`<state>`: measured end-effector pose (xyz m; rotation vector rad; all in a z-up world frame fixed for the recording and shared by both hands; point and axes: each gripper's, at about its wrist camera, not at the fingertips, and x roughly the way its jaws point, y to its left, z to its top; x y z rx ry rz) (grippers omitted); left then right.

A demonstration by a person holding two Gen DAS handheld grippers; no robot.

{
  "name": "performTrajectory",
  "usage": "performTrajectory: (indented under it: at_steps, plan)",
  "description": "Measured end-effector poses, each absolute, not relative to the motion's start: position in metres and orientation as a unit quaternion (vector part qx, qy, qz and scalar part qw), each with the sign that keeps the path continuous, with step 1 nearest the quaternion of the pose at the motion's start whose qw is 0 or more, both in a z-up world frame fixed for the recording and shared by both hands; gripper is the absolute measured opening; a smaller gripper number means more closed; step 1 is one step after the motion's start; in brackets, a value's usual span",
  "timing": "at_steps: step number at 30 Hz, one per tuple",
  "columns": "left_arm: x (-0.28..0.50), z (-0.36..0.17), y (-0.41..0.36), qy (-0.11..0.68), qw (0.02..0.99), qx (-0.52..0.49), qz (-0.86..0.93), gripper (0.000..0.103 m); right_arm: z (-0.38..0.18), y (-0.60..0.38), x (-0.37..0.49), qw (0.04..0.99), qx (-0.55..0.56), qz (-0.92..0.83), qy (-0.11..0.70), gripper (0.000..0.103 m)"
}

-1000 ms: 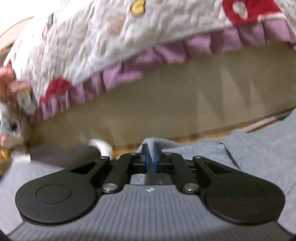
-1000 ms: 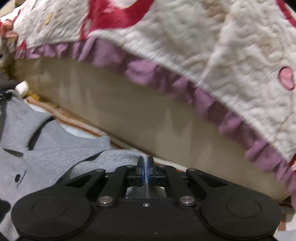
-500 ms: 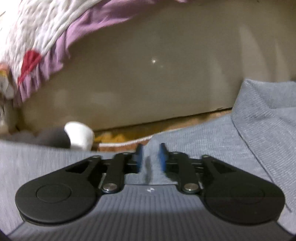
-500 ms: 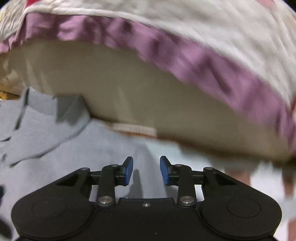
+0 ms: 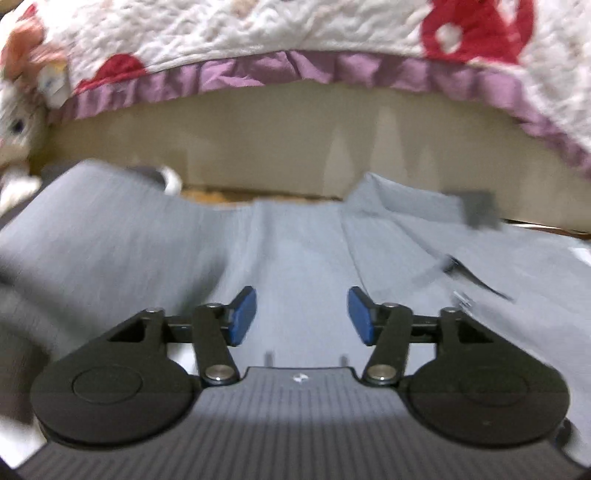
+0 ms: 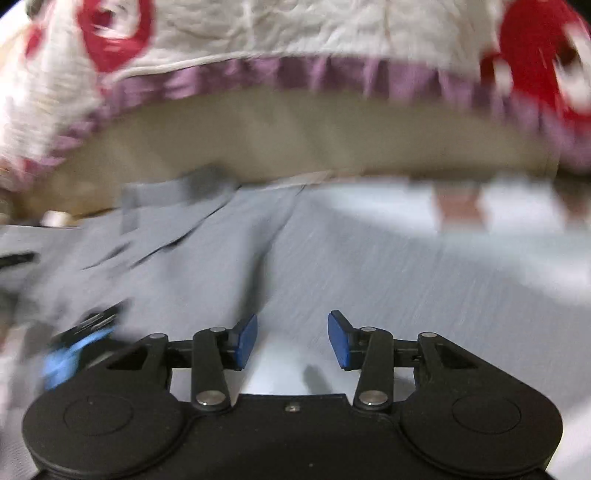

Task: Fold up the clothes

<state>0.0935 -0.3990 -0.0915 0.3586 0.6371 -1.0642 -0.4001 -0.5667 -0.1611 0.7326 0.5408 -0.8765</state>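
My left gripper (image 5: 302, 320) and right gripper (image 6: 292, 341) both hover above the grey shirt (image 5: 295, 251), jaws spread wide.

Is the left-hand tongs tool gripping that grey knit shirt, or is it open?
Open. The left tongs show their blue pads spread wide apart, nothing between them; the grey knit shirt lies below and beyond them.

i see the grey knit shirt (image 5: 295, 251) lying spread flat (collar (image 5: 399, 206) toward the quilt (image 5: 295, 33)), just below its purple ruffle.
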Motion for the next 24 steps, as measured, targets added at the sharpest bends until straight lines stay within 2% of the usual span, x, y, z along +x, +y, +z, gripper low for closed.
performTrajectory:
  at_steps: [4, 7, 10, 14, 18, 22, 24]
  plan:
    - [0.081, -0.083, -0.307, 0.336, 0.803, 0.154, -0.468, 0.064, -0.189, -0.497, -0.419, 0.811, 0.43, -0.345, 0.195, 0.048]
    - [0.081, -0.093, -0.257, 0.394, 0.797, 0.16, -0.429, 0.064, -0.199, -0.459, -0.42, 0.814, 0.452, -0.32, 0.175, 0.048]
    - [0.076, -0.105, -0.222, 0.435, 0.791, 0.145, -0.405, 0.068, -0.198, -0.438, -0.415, 0.823, 0.447, -0.295, 0.189, 0.055]
    - [0.067, -0.13, -0.211, 0.458, 0.79, 0.167, -0.372, 0.07, -0.2, -0.417, -0.413, 0.833, 0.433, -0.274, 0.208, 0.059]
    - [0.052, -0.142, -0.226, 0.475, 0.748, 0.206, -0.415, 0.07, -0.2, -0.393, -0.413, 0.845, 0.419, -0.245, 0.225, 0.06]
    - [0.051, -0.158, -0.234, 0.501, 0.742, 0.223, -0.385, 0.071, -0.201, -0.376, -0.411, 0.854, 0.399, -0.24, 0.233, 0.065]
    - [0.049, -0.156, -0.231, 0.504, 0.741, 0.202, -0.395, 0.065, -0.2, -0.371, -0.411, 0.856, 0.386, -0.247, 0.24, 0.066]
